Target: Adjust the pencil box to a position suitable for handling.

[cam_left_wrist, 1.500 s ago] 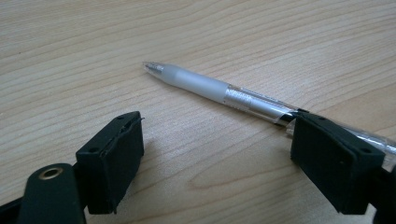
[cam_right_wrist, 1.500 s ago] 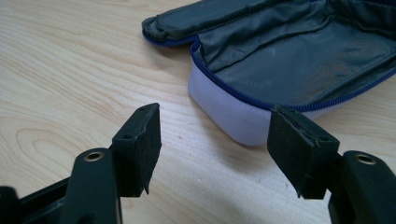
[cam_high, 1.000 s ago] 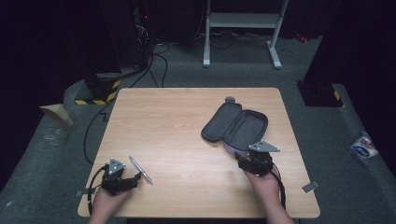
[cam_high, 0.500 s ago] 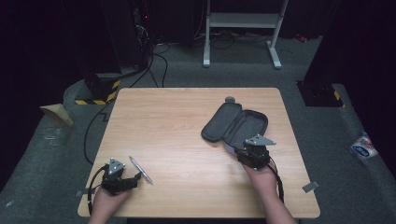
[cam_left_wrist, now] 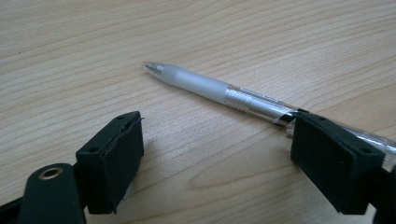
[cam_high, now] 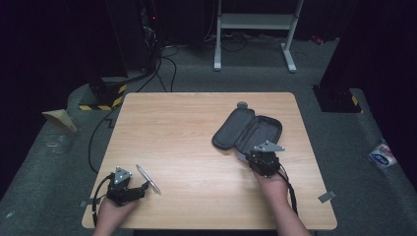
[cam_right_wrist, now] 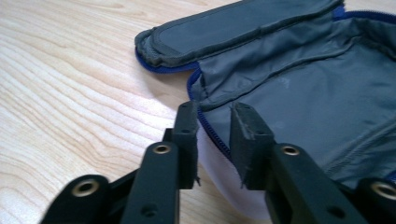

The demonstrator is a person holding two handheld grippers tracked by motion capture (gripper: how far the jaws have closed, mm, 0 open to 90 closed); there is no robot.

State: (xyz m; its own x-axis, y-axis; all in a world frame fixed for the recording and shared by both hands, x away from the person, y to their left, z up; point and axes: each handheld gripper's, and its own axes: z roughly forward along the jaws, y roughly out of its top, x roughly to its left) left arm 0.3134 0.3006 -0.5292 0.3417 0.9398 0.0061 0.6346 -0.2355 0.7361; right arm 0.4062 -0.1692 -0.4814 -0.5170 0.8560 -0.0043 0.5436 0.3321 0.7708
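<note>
Pencil case (cam_high: 248, 131) lies unzipped toward the table's right edge; right tongs (cam_right_wrist: 212, 123) straddle its rim, slightly apart. Pen (cam_left_wrist: 219, 88) near front-left corner, between wide-apart left tongs (cam_left_wrist: 217, 154). Likely not yet packed.

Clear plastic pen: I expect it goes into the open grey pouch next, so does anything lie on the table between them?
Nothing visible: bare wooden table separates the clear plastic pen from the open grey pouch.
</note>
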